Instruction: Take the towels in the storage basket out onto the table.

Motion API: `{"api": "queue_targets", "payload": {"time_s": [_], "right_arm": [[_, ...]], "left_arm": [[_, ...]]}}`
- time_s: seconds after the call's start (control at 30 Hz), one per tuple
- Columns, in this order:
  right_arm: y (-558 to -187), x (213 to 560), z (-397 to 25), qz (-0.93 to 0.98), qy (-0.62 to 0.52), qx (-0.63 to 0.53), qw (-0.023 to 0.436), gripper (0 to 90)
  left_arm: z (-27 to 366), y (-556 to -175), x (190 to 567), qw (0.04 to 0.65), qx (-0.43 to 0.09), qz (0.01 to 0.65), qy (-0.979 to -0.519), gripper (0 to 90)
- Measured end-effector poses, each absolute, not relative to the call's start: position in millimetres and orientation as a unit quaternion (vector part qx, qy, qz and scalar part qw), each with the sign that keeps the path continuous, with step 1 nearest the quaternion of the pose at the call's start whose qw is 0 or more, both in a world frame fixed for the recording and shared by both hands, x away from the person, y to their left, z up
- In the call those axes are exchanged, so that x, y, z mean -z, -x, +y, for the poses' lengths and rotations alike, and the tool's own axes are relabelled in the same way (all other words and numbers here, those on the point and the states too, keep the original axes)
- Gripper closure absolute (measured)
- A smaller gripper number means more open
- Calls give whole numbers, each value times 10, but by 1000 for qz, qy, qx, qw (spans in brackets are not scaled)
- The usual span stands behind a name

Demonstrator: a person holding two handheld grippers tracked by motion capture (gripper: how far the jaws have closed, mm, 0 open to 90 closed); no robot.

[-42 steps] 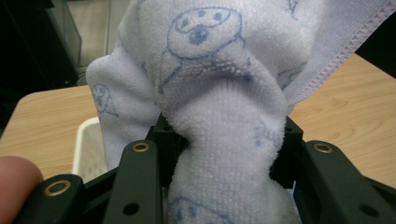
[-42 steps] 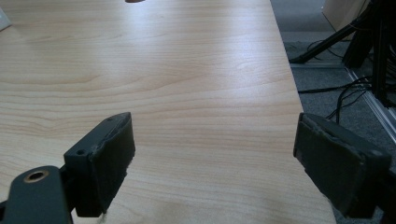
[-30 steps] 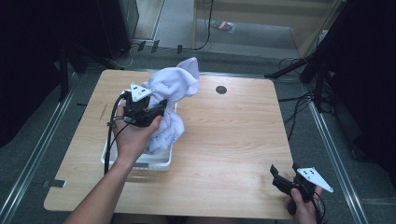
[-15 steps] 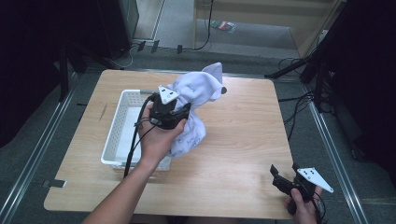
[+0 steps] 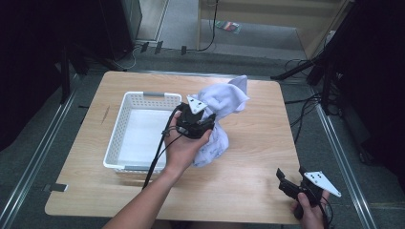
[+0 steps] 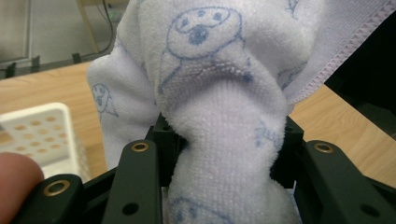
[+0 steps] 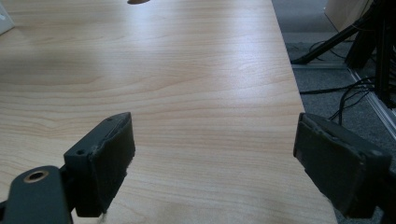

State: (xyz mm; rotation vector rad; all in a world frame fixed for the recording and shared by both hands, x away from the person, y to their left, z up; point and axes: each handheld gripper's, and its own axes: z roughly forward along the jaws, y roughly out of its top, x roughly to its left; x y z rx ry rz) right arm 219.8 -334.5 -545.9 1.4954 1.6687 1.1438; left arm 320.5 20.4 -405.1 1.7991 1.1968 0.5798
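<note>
Your left gripper (image 5: pixel 206 120) was clamped on the bunched white towel (image 5: pixel 220 106), held just right of the white basket (image 5: pixel 125 112), its lower end draping toward the desk (image 5: pixel 258 157). Judged: towel out of the basket, setting down or spreading left. Your right gripper (image 5: pixel 291 177) sat open and empty at the desk's near right corner. No readable writing; the towel bore only blue cartoon drawings.
</note>
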Motion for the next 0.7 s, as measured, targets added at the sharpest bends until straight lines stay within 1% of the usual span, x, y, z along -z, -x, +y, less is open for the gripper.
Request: {"api": "queue_targets", "payload": {"time_s": [0.2, 0.33, 0.53, 0.7], "right_arm": [[-2196, 5459, -3346, 631, -566, -433, 308, 127], [-2196, 5459, -3347, 631, -566, -433, 308, 127], [-2195, 5459, -3345, 631, -565, -433, 307, 127], [-2195, 5459, -3345, 631, -565, -433, 307, 127]], "left_arm": [[-12, -3221, 4218, 431, -218, 478, -734, 567], [-93, -3227, 4332, 437, -203, 476, -736, 555], [-218, -3266, 4569, 421, -184, 487, -743, 544], [-294, -3294, 4736, 411, -179, 488, -749, 532]]}}
